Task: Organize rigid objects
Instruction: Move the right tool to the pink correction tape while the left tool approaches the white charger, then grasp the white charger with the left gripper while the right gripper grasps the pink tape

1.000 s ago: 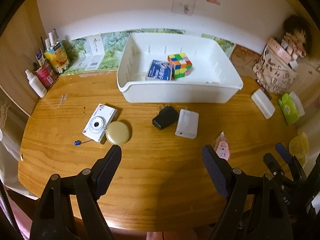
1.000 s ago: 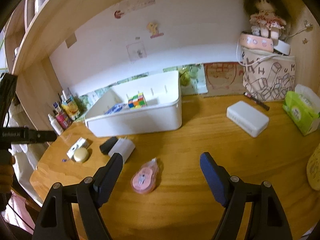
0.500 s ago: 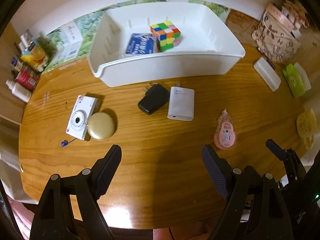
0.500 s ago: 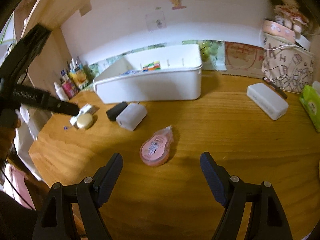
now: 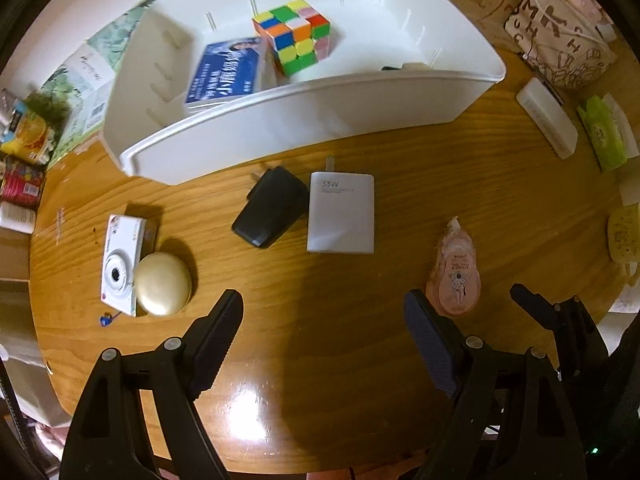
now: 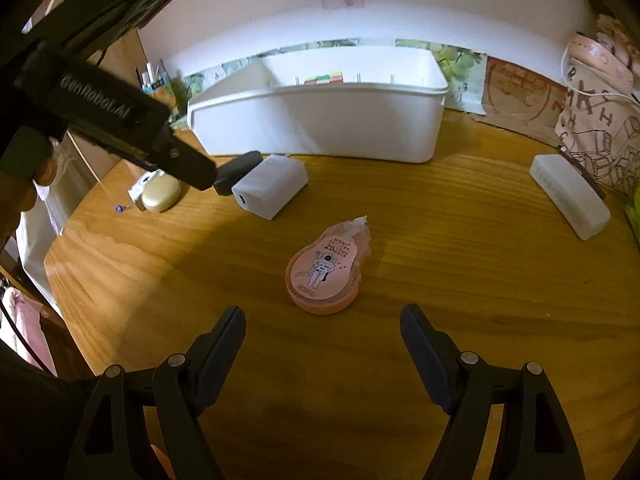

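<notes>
A white bin [image 5: 280, 120] [image 6: 320, 120] stands at the back of the wooden table and holds a colourful puzzle cube [image 5: 294, 36] and a blue booklet [image 5: 224, 72]. In front of it lie a black charger [image 5: 272, 212], a white charger [image 5: 341, 212] [image 6: 270, 188], a white camera [image 5: 120, 264], a gold round case [image 5: 162, 284] [image 6: 160, 196] and a pink correction-tape dispenser [image 5: 454, 272] [image 6: 326, 272]. My left gripper [image 5: 324, 316] hangs open above bare table, just short of the chargers. My right gripper [image 6: 322, 332] is open, with the pink dispenser just ahead of its fingers.
A white oblong box [image 5: 546, 122] [image 6: 568, 196], a green tissue pack [image 5: 604, 132] and a patterned bag [image 5: 560, 40] sit on the right. Bottles and packets [image 5: 22, 160] crowd the left edge. The left gripper's body [image 6: 104, 108] crosses the right wrist view.
Both grippers have come down toward the table. The chargers and the bin look larger to the left one, and the pink dispenser sits closer before the right one. Both stay open.
</notes>
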`<state>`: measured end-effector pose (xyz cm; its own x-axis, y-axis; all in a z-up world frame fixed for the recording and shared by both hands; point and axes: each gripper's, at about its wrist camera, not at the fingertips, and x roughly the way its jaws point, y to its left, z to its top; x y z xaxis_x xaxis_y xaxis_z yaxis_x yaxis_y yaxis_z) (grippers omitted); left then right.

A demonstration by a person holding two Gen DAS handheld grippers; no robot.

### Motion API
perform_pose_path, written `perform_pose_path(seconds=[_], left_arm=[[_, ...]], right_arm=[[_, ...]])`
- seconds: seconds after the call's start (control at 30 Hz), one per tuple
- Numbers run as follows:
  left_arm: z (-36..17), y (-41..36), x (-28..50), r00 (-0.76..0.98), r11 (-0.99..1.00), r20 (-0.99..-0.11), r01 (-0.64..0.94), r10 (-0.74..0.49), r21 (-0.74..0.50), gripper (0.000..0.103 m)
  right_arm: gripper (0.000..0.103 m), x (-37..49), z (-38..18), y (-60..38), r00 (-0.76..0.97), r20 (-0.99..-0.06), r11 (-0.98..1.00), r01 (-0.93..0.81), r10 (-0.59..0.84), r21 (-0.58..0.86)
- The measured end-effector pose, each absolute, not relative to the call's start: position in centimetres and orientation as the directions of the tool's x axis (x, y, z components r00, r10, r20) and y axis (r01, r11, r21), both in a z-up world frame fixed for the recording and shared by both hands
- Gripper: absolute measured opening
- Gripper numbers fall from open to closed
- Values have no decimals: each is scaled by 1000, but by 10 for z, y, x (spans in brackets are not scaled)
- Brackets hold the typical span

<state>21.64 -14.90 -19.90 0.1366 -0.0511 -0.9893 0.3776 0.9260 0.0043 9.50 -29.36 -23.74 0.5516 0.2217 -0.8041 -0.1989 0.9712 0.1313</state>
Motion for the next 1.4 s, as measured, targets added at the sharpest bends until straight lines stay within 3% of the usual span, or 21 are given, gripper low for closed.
perform_pose_path(seconds=[0.43, 0.63, 1.17, 1.4], left_arm=[[-229, -171, 254, 20, 932, -998, 360, -62, -50, 84], [-240, -185, 268, -7, 931, -998, 361, -58, -57, 83], [-271, -205, 291, -79, 949, -996, 312, -31, -54, 53], [-273, -201, 297, -84, 948, -996, 315, -28, -54, 52]], right_arm=[[80, 126, -252, -288, 492, -843, 970, -208, 218, 129], [74, 137, -256, -287, 478, -852, 970, -211, 213, 123], [59, 155, -256, -277, 479, -857, 958, -281, 191, 56], [58, 157, -255, -278, 475, -858, 954, -295, 196, 55]])
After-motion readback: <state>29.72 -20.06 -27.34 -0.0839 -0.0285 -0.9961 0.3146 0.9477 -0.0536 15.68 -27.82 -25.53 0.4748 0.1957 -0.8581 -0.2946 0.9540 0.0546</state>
